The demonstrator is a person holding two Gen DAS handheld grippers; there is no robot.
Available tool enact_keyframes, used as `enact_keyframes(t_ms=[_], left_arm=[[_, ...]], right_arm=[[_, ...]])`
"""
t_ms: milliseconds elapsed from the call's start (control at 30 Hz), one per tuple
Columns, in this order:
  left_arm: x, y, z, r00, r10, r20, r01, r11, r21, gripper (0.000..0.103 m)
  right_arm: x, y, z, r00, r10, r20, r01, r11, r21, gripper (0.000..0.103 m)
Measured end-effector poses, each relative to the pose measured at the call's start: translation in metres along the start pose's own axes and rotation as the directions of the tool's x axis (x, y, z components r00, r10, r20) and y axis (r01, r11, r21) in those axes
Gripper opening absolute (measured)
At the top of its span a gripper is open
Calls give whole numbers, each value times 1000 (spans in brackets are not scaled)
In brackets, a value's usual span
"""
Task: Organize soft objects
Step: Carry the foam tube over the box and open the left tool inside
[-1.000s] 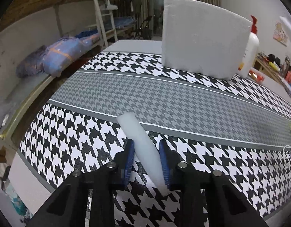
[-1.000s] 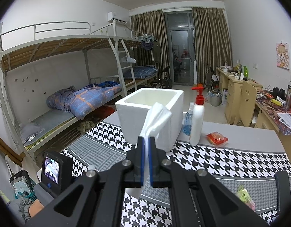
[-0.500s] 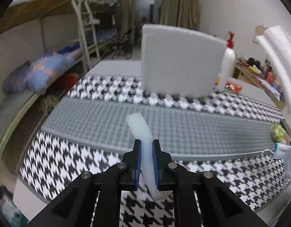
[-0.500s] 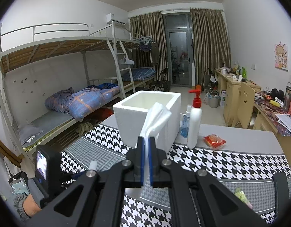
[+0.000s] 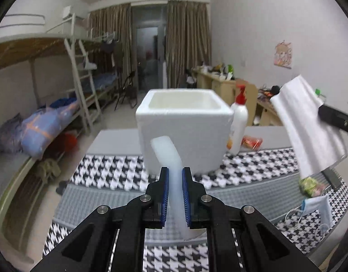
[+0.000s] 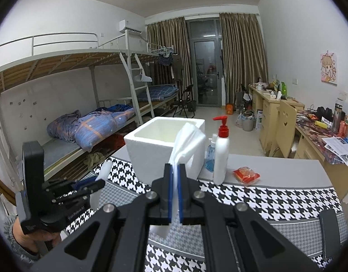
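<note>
1. Your left gripper (image 5: 175, 195) jaws clench the foam strip (image 5: 171, 163), lifted off the table (image 5: 119, 181).
2. Your right gripper (image 6: 175, 192) grasps the white cloth (image 6: 185, 145).
3. The foam box (image 6: 155, 149) looks empty; both, plus the face mask (image 5: 319, 208), remain.

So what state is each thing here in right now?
Left gripper: shut on a white foam strip, lifted off the table.
Right gripper: shut on a folded white cloth.
Foam box: open, upright, looks empty.
Pump bottle: upright.
Face mask: lying on the table.
</note>
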State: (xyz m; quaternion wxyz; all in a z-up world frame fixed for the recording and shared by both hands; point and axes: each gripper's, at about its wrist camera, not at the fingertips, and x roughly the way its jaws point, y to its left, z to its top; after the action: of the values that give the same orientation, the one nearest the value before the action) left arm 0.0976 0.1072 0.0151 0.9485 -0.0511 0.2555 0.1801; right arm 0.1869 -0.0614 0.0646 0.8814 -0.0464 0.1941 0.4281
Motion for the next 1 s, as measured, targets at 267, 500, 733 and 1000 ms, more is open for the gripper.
enact_keyframes(t_ms=[267, 500, 733, 1000], left_arm=[[-4, -1, 30, 996, -65, 61, 63, 997, 41, 12], [2, 4, 53, 989, -116, 94, 110, 992, 65, 12], [12, 12, 76, 980, -173, 100, 167, 984, 66, 12], [24, 13, 99, 981, -147, 130, 138, 988, 73, 13]], right_arm=[[6, 9, 13, 1000, -22, 20, 22, 1000, -1, 6], [17, 24, 27, 998, -45, 37, 46, 999, -10, 6], [24, 32, 41, 997, -53, 49, 54, 998, -15, 6], [41, 34, 61, 996, -71, 51, 72, 997, -15, 6]])
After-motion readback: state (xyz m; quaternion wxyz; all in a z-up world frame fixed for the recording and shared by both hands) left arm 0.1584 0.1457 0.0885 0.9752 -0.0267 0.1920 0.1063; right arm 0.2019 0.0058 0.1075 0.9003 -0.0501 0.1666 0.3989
